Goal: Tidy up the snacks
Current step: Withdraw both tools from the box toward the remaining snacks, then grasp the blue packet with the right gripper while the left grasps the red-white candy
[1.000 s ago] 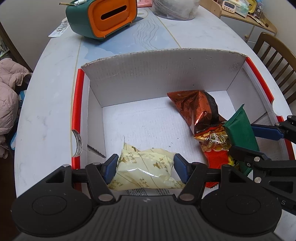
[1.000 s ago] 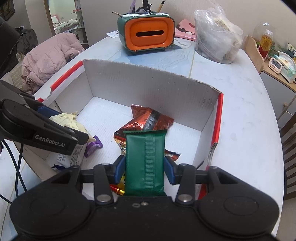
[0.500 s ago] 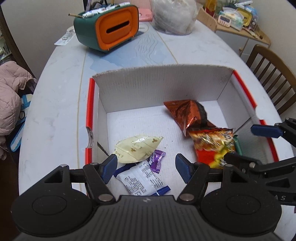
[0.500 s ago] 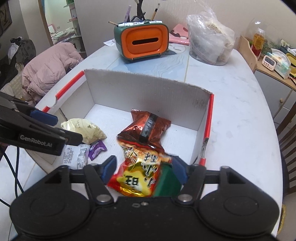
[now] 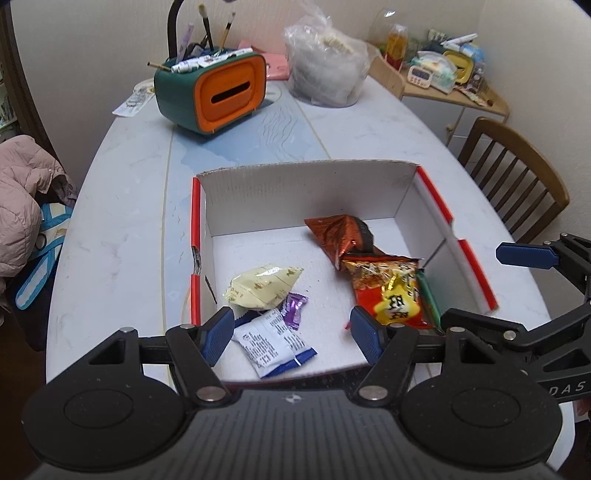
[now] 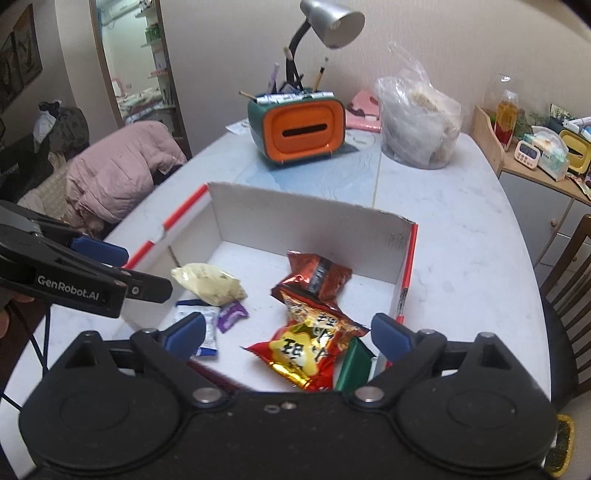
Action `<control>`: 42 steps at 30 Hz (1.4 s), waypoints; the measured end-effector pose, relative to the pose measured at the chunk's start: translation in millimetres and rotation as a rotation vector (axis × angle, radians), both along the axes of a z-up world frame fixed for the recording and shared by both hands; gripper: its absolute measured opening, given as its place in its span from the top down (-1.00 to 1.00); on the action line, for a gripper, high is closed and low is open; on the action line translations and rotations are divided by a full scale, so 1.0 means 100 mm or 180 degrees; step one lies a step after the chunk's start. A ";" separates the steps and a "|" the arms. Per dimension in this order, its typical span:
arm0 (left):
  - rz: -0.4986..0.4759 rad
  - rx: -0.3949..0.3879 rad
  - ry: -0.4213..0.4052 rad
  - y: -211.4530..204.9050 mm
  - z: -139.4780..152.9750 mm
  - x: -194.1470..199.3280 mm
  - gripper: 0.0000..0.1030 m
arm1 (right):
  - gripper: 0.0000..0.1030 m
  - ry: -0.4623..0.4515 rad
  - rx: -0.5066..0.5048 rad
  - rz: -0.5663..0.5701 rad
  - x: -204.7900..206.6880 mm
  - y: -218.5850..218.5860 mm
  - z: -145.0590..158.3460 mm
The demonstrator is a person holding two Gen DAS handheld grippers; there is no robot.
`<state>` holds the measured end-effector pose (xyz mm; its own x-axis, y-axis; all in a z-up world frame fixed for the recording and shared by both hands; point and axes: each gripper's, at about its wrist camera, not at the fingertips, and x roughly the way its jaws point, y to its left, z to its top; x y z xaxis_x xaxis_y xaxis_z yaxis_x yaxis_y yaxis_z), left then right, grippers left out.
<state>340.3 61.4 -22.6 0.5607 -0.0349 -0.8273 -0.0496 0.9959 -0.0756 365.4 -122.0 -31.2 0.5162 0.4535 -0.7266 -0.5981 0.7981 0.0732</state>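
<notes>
A white cardboard box [image 5: 299, 192] [image 6: 306, 221] with red edges holds several snacks. A pale yellow packet [image 5: 262, 286] [image 6: 208, 284], a white-and-blue packet [image 5: 273, 345] [image 6: 207, 332] and a purple candy [image 5: 293, 304] [image 6: 231, 314] lie at its left. A brown foil bag [image 5: 341, 234] [image 6: 314, 277], a red-and-yellow bag [image 5: 391, 291] [image 6: 306, 347] and a green bar [image 5: 430, 299] [image 6: 352, 369] lie at its right. My left gripper [image 5: 293, 334] hangs open above the near wall, holding nothing. My right gripper [image 6: 290, 334] is opening above the red bag and green bar, its pads clear of them.
On the white table [image 5: 122, 229] stand an orange-and-green pen holder [image 5: 214, 96] [image 6: 299, 125] and a clear plastic bag [image 5: 325, 70] [image 6: 417, 125] behind the box. A wooden chair [image 5: 517, 184] is at the right, a pink jacket [image 6: 118, 173] at the left, a desk lamp [image 6: 328, 26] at the back.
The left gripper let go of the yellow packet and the right let go of the green bar; both now lie in the box. Both grippers rose and drew back, and the right jaws widened.
</notes>
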 end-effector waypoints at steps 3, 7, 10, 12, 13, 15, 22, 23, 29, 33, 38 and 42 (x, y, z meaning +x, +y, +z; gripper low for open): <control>-0.0020 -0.0038 -0.0063 0.01 0.07 -0.14 -0.34 | -0.97 -0.0021 0.0088 0.0011 -0.13 -0.03 0.08; -0.0038 -0.0064 -0.0151 0.03 0.14 -0.34 -0.42 | -0.98 -0.0059 0.0155 0.0052 -0.32 -0.03 0.17; -0.0041 -0.0082 -0.0209 0.05 0.18 -0.48 -0.42 | -0.99 -0.0110 0.0184 0.0102 -0.48 -0.02 0.22; -0.0038 -0.0103 -0.0254 0.07 0.21 -0.57 -0.44 | -0.99 -0.0178 0.0169 0.0145 -0.60 0.01 0.25; -0.0038 -0.0110 -0.0273 0.08 0.22 -0.62 -0.48 | -0.99 -0.0222 0.0160 0.0169 -0.66 0.02 0.26; -0.0038 -0.0138 -0.0323 0.09 0.24 -0.72 -0.56 | -0.99 -0.0314 0.0131 0.0214 -0.78 0.04 0.28; -0.0094 -0.0223 -0.0387 0.16 0.22 -1.07 -0.70 | -0.99 -0.0334 0.0176 0.0260 -1.12 0.08 0.30; -0.0102 -0.0230 -0.0397 0.16 0.22 -1.12 -0.74 | -0.99 -0.0326 0.0187 0.0254 -1.16 0.08 0.29; -0.0051 -0.0322 -0.0345 0.21 0.14 -1.36 -0.79 | -0.99 -0.0289 0.0179 0.0250 -1.45 0.07 0.22; 0.0057 -0.0386 -0.0310 0.23 0.06 -1.47 -0.96 | -0.99 -0.0245 0.0154 0.0294 -1.61 0.05 0.13; 0.0240 -0.0384 -0.0175 0.25 -0.11 -1.51 -0.96 | -0.99 -0.0121 0.0133 0.0473 -1.73 0.04 -0.02; 0.0406 -0.0354 0.0063 0.26 -0.31 -1.50 -0.96 | -0.99 -0.0024 0.0082 0.0690 -1.82 0.08 -0.18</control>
